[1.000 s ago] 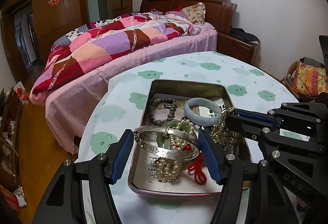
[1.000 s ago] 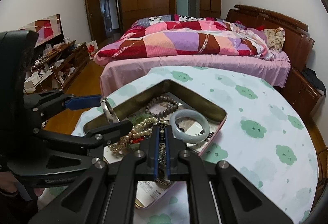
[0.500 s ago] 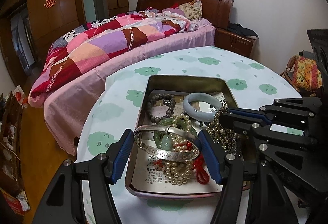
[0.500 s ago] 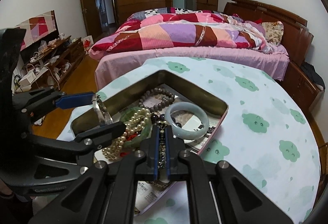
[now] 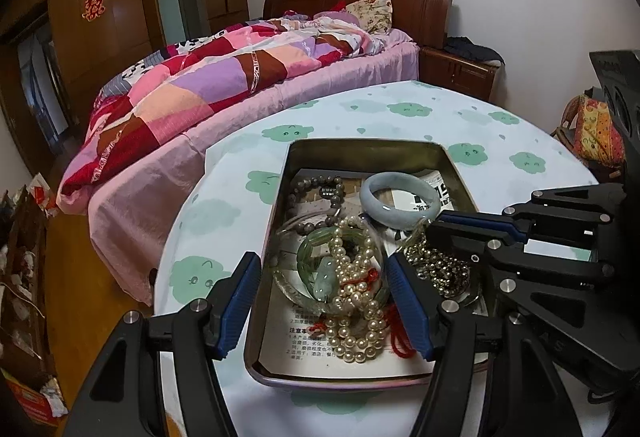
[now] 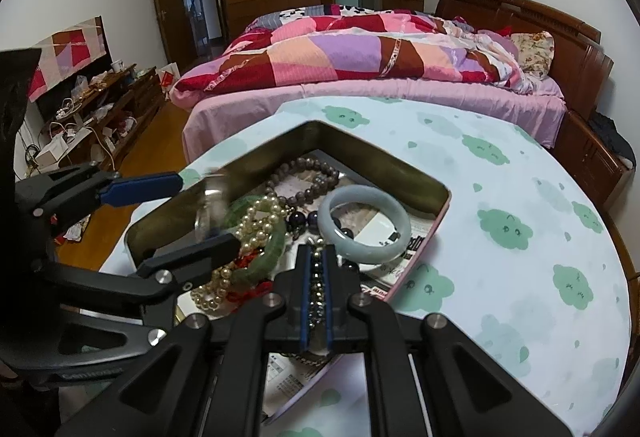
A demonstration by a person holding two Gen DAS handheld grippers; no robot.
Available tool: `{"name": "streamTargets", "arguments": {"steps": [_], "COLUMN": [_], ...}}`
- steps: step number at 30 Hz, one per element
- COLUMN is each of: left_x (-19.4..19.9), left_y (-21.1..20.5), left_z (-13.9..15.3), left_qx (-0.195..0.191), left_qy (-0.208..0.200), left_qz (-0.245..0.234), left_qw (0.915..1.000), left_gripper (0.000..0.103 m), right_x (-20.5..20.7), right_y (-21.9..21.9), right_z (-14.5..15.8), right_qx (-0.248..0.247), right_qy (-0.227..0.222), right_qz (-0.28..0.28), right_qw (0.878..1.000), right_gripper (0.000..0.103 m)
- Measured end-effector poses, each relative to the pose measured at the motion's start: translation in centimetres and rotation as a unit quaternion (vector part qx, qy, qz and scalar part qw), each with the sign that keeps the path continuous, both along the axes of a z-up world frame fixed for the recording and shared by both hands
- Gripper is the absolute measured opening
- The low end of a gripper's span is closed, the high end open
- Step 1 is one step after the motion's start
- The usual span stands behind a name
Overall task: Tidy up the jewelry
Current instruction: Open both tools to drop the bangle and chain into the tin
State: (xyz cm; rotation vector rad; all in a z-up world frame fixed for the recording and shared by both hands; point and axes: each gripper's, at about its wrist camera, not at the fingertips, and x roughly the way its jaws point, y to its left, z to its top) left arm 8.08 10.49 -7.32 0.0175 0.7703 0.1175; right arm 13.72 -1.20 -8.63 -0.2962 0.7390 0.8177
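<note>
Looking from your left wrist, your left gripper (image 5: 325, 301) stood wide apart over the tin tray (image 5: 362, 377), the blurred silver bangle (image 5: 288, 287) between its pads. From your right wrist, your right gripper (image 6: 316, 301) was clamped narrowly on the beaded chain (image 6: 318, 287) above that tray.

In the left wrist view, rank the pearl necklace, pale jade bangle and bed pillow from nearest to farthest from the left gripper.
1. Pearl necklace, between the left gripper jaws, in the tin.
2. Pale jade bangle, farther back in the tin, to the right.
3. Bed pillow, by the headboard.
</note>
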Motion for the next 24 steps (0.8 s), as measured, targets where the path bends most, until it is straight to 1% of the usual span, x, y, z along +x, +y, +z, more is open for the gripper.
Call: {"name": "streamTargets", "arguments": {"steps": [3,17,20,21,22,23,24], "left_x": [0.0,-0.1,-0.4,-0.5,-0.7,-0.8,-1.1], "left_y": [0.0,0.3,0.2,0.3,0.4,0.5,0.7], "left_z": [-0.1,-0.2,0.2,0.3,0.5,0.7,1.1], "left_qx": [0.007,0.009,0.015,0.015,0.014,0.013,0.010], "left_qy": [0.001,0.003,0.000,-0.001,-0.004,-0.006,-0.011], "left_qz": [0.000,0.005,0.010,0.013,0.017,0.019,0.022], "left_qw": [1.0000,0.9999,0.9998,0.9998,0.9998,0.9997,0.9997], "left_gripper": [0.066,0.066,0.067,0.068,0.068,0.069,0.072], "right_x": [0.1,0.1,0.2,0.3,0.4,0.5,0.7], "right_y": [0.1,0.1,0.1,-0.1,-0.2,-0.5,-0.7], "right_z": [-0.2,-0.4,-0.3,-0.3,-0.2,-0.1,0.0], "right_qx": [-0.001,-0.002,0.005,0.008,0.010,0.016,0.020], "right_qy": [0.002,0.005,0.010,0.012,0.014,0.017,0.019], "right_qz": [0.000,-0.002,-0.003,-0.006,-0.009,-0.015,-0.019], "right_qw": [1.000,1.000,1.000,1.000,1.000,1.000,0.999], "right_gripper": [0.008,0.009,0.016,0.022,0.031,0.037,0.047]}}
